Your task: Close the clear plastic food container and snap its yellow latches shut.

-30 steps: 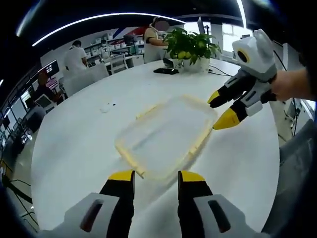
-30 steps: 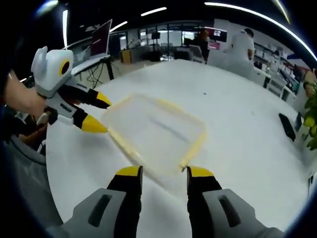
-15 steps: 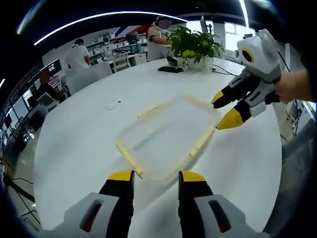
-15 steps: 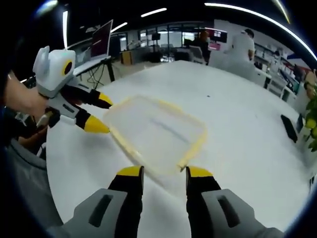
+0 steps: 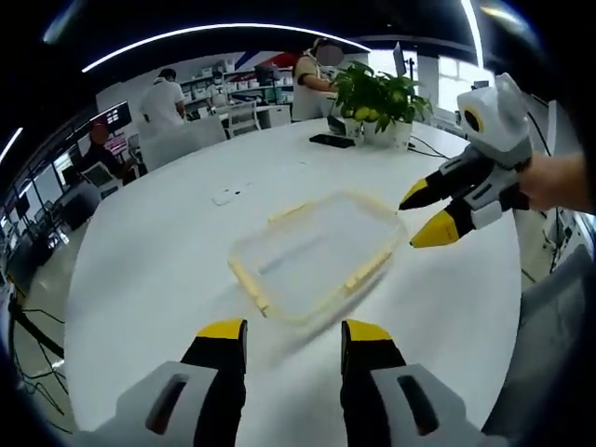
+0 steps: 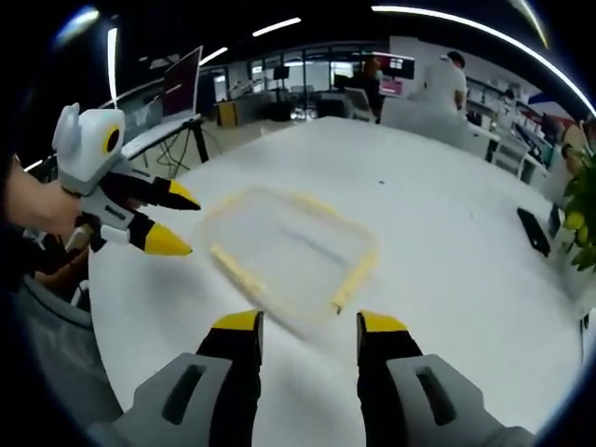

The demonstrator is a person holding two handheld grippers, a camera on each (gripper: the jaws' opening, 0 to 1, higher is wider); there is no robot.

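A clear plastic food container [image 5: 312, 256] with pale yellow latches along its rim lies flat on the white round table [image 5: 158, 270]; its lid looks down on it. My left gripper [image 5: 293, 332] is open just short of the container's near edge. My right gripper [image 6: 307, 324] is open too, a little back from the container [image 6: 291, 250] on its own side. In the left gripper view the right gripper [image 5: 426, 212] hovers open beside the container's right end. In the right gripper view the left gripper [image 6: 171, 220] hangs open off the container's left end. Neither touches the container.
A potted plant [image 5: 377, 93] and a dark phone [image 5: 331, 141] stand at the table's far side, with a small white item [image 5: 226, 195] nearer. The phone [image 6: 533, 230] lies right of the container in the right gripper view. People, chairs and desks fill the office behind.
Both grippers have pulled back and up a little from the container, so it looks smaller and farther. The container itself has stayed put.
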